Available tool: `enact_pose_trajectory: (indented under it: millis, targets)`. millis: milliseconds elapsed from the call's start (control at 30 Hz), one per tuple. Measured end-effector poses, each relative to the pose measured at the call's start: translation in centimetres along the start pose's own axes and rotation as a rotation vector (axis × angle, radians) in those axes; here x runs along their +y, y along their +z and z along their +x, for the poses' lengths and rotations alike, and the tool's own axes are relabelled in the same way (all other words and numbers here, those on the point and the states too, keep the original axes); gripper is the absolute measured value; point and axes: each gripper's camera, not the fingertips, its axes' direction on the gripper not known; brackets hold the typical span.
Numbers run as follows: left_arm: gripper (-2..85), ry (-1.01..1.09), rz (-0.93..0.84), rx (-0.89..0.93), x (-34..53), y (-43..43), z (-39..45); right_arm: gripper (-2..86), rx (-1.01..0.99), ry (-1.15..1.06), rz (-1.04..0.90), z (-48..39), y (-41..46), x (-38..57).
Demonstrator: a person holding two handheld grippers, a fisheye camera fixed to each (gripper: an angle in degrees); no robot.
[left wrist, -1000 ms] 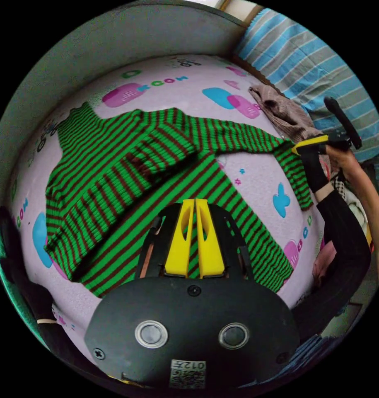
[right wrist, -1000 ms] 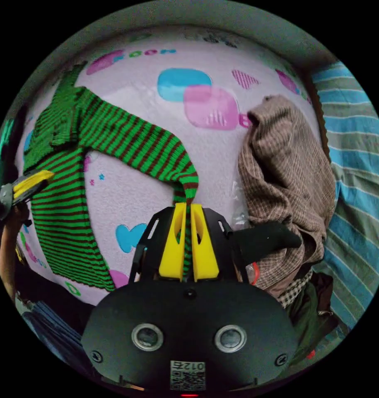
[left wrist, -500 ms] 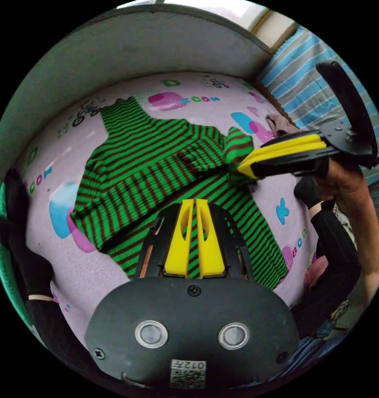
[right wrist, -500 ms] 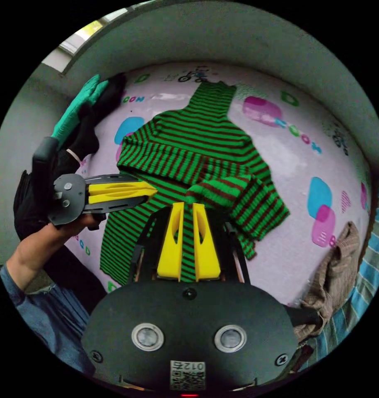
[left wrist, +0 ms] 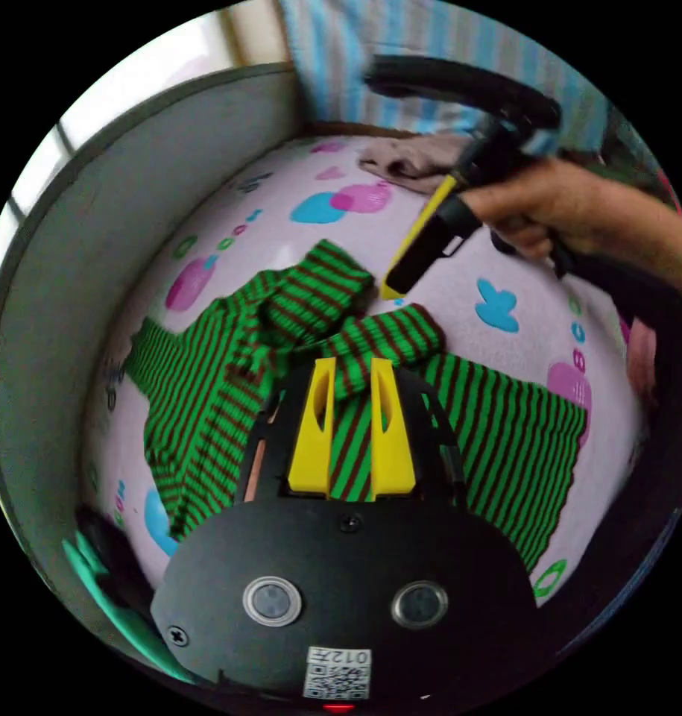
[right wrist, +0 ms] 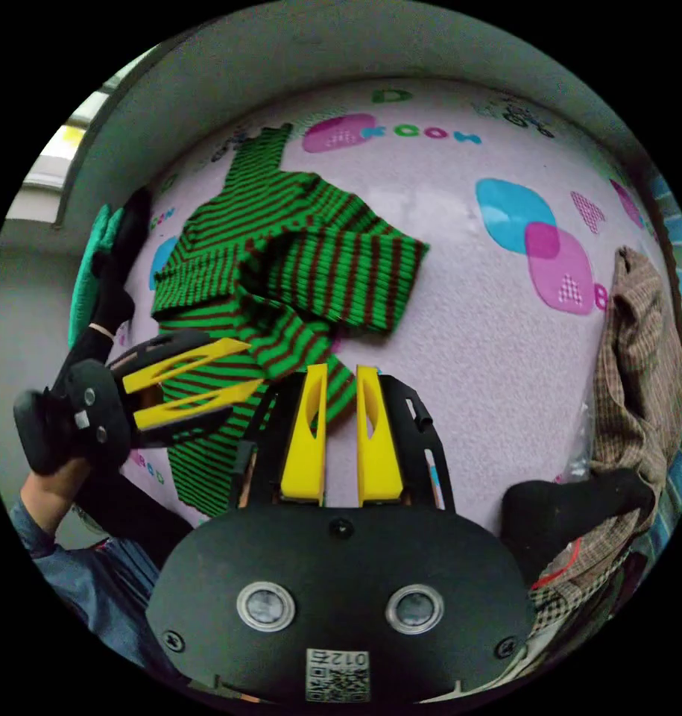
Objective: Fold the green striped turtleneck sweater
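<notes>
The green and brown striped turtleneck sweater (left wrist: 206, 388) (right wrist: 333, 261) lies on the pink patterned sheet (right wrist: 467, 321), both sleeves folded across its chest. In the left gripper view my left gripper (left wrist: 353, 363) hovers open just over the sweater's body and a sleeve cuff. A hand holds my right gripper (left wrist: 393, 287) beyond the cuff, its tip pointing down at the sheet. In the right gripper view my right gripper (right wrist: 341, 369) is open with nothing between its jaws, at the edge of the folded sleeve. My left gripper (right wrist: 253, 365) stands open over the sweater's lower part.
A crumpled brown checked garment (right wrist: 639, 358) (left wrist: 408, 156) lies on the sheet near blue striped fabric (left wrist: 430, 45). A black sock-like piece (right wrist: 572, 500) sits beside it. A grey wall (left wrist: 132, 209) borders the bed, with teal and black items (right wrist: 106, 246) against it.
The right gripper carried the sleeve across onto the chest, opened and let it go, then drew back. The left gripper has opened too. Both cameras swung round.
</notes>
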Motion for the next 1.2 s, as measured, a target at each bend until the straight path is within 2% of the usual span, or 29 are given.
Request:
enact_pose_trajectory:
  millis: [100,267,333,433,600,767,867,1033,1133,1200]
  targets:
    - [4.0,0.167,-0.108,-0.037,-1.7,3.2,3.7,5.9,0.010,0.041,0.011,2.1,0.6,1.4]
    - [1.4,0.125,-0.141,-0.082,-2.4,3.0,2.9,5.5,-0.018,0.070,0.040,4.2,0.6,2.7]
    - [0.9,0.025,-0.114,-0.009,-2.2,1.2,-0.1,5.3,-0.012,0.111,0.111,5.1,-0.3,3.0]
    - [0.5,-0.302,0.040,0.200,-0.6,-4.3,-10.0,5.6,-0.060,0.165,0.208,6.2,-1.6,3.3]
    - [0.3,-0.699,0.311,0.372,5.4,-11.1,-21.0,7.5,-0.074,0.095,0.187,3.9,-0.6,2.0]
    - [0.3,-0.873,0.426,0.350,13.7,-14.2,-25.3,7.8,-0.056,0.050,0.189,0.4,0.8,0.2]
    - [0.3,-0.934,0.457,0.264,19.3,-14.1,-26.0,7.7,-0.068,0.042,0.162,-0.8,1.9,-0.7]
    - [0.3,-1.105,0.293,0.164,28.5,-8.1,-25.9,7.5,-0.059,0.041,0.113,-2.5,3.1,-2.2]
    - [0.3,-1.184,0.279,0.202,31.8,-5.9,-25.7,7.5,-0.018,0.038,0.099,-3.5,3.2,-3.0]
    - [0.3,-1.212,0.332,0.222,33.7,-5.8,-25.7,7.5,0.005,0.050,0.113,-3.9,2.7,-3.4]
